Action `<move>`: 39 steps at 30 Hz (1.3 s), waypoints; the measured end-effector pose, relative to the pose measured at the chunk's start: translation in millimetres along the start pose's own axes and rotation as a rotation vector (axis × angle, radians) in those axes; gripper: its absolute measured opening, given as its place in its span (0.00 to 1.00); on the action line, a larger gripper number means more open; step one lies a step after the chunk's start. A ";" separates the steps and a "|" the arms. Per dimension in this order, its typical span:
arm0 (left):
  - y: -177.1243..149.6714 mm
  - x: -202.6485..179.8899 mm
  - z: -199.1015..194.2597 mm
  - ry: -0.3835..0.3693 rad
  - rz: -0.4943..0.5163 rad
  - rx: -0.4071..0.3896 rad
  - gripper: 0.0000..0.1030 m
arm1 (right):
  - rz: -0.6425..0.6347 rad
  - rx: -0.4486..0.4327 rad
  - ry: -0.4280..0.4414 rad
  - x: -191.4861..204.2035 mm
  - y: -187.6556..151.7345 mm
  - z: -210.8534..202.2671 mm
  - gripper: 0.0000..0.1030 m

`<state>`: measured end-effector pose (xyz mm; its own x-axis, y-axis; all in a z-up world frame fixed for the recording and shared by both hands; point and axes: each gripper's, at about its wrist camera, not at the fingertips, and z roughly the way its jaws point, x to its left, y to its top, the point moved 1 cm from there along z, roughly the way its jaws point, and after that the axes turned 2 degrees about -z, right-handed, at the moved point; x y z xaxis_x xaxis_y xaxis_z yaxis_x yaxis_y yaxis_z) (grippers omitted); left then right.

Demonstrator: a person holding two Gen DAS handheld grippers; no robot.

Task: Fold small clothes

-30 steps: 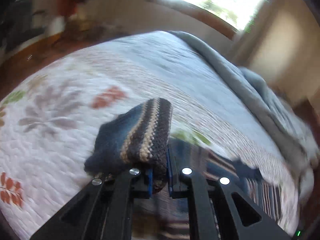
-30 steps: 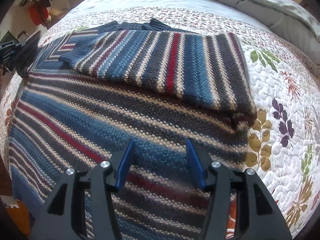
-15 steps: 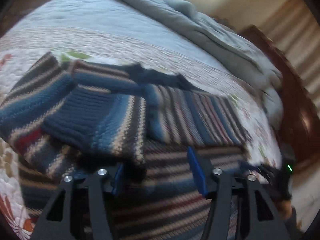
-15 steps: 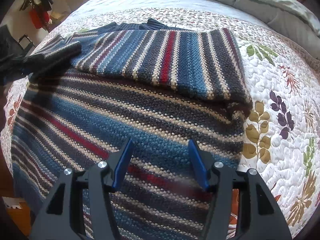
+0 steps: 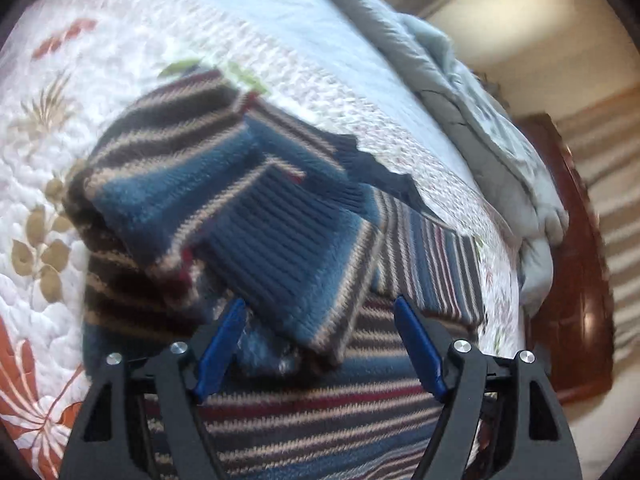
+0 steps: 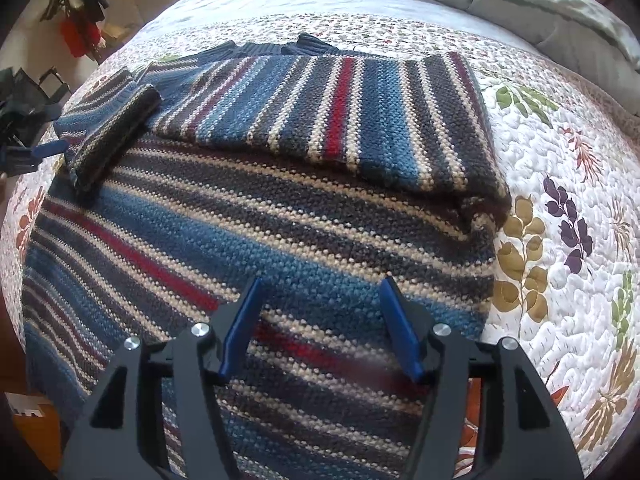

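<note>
We've got the striped knit sweater (image 6: 256, 216) spread on the floral quilt (image 6: 560, 184), its left sleeve (image 6: 108, 128) now lying across the body. Our left gripper (image 5: 320, 344) has just been opening – jaws apart, cuff between them but unpinched, so it's let go. Right gripper (image 6: 320, 320) hovers near the hem, jaws apart, nothing held. Next we'd flatten that sleeve so it's square with the far folded one – otherwise the bundle goes lumpy.

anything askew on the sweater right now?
Mostly tidy. The striped sweater lies flat on the quilt, one sleeve folded squarely across. The other sleeve sits crooked and bunched near the shoulder, cuff at a slant, just let go by the left gripper.
</note>
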<state>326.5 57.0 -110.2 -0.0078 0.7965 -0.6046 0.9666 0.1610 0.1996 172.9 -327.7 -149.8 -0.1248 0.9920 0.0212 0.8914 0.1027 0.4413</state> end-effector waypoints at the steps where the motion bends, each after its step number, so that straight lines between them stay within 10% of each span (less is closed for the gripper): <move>1: 2.2 4.8 5.3 0.025 -0.031 0.019 0.74 | 0.003 -0.002 0.003 -0.3 0.1 -0.8 0.59; 7: 6.4 23.4 25.3 0.002 -0.153 0.024 0.69 | 0.004 -0.005 0.007 -1.4 0.4 -0.3 0.59; 10: 8.3 18.1 26.5 -0.032 -0.147 -0.003 0.29 | -0.001 -0.006 0.006 -1.0 -0.8 1.1 0.59; 14: 3.6 -8.9 25.6 -0.086 -0.087 -0.049 0.13 | 0.007 -0.010 0.013 -2.1 -1.5 1.6 0.59; 17: -19.6 -63.9 28.0 -0.159 0.122 -0.021 0.13 | 0.006 -0.010 0.012 -1.9 -1.7 2.0 0.59; 23: -67.7 -108.5 46.1 -0.172 0.325 0.164 0.49 | 0.012 -0.009 0.016 -0.9 0.9 -3.8 0.59; 28: -52.2 -74.0 14.3 -0.039 0.277 0.051 0.58 | -0.012 -0.006 0.028 10.1 18.0 -14.5 0.60; 32: -27.8 -36.8 5.9 0.252 0.205 -0.021 0.58 | -0.002 0.064 0.122 31.5 40.4 -7.6 0.61; 39: -23.2 -12.3 4.6 0.293 0.133 -0.036 0.58 | 0.038 0.181 0.201 67.9 63.4 28.0 0.61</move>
<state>305.3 40.8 -110.9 0.0396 0.9451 -0.3243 0.9545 0.0602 0.2920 233.1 -251.7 -145.5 -0.1577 0.9627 0.2198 0.9583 0.0955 0.2695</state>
